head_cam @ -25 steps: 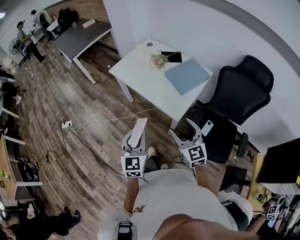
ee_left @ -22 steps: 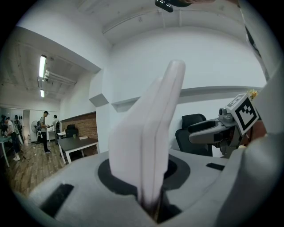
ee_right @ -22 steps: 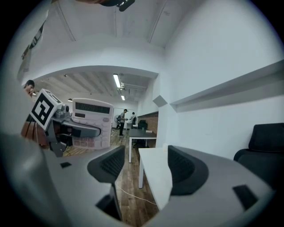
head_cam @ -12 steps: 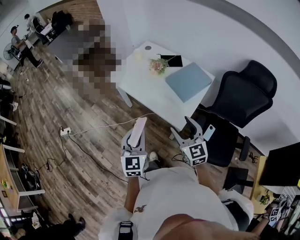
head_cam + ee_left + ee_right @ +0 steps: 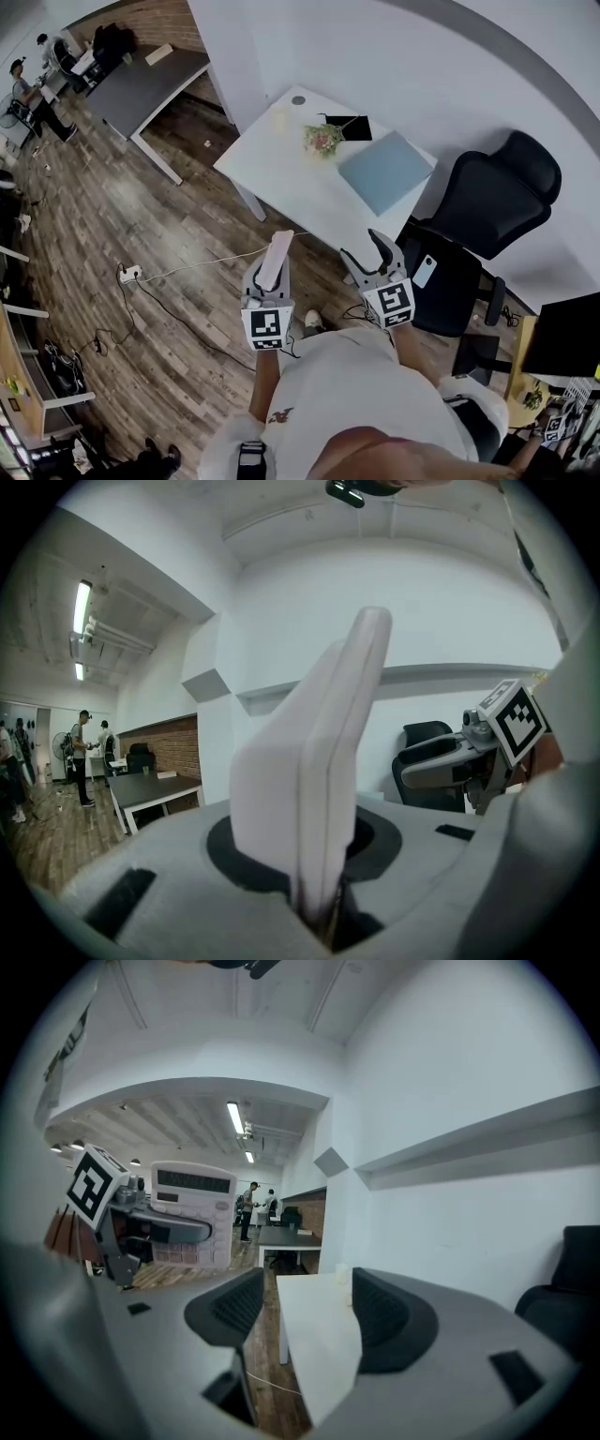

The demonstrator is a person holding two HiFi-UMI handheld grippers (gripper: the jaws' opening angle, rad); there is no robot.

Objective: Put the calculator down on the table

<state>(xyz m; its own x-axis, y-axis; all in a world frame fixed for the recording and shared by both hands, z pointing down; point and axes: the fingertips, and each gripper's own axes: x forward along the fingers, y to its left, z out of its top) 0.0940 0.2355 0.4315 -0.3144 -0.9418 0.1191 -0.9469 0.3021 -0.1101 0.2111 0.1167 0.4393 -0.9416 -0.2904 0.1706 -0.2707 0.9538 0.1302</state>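
My left gripper [image 5: 270, 274] is shut on the lower end of a white calculator [image 5: 277, 257], which sticks out ahead toward the near edge of the white table [image 5: 281, 173]. Edge-on in the left gripper view, the calculator [image 5: 323, 752] stands clamped between the jaws. From the right gripper view its display and keys [image 5: 192, 1213] show at the left. My right gripper [image 5: 371, 255] is beside it, open and empty, and the table [image 5: 314, 1330] shows between its pads [image 5: 386, 1314].
On the table lie a blue-grey folder [image 5: 386, 172], a small bunch of flowers [image 5: 323, 139], a black item [image 5: 349, 126] and a small cup [image 5: 279, 119]. A black office chair [image 5: 497, 202] stands right, a phone [image 5: 425, 271] on its seat. A cable and power strip [image 5: 129, 274] lie on the floor.
Both grippers have travelled forward together toward the white table, which now lies closer in front of them. The calculator stays clamped in the left gripper, and the right stays open.
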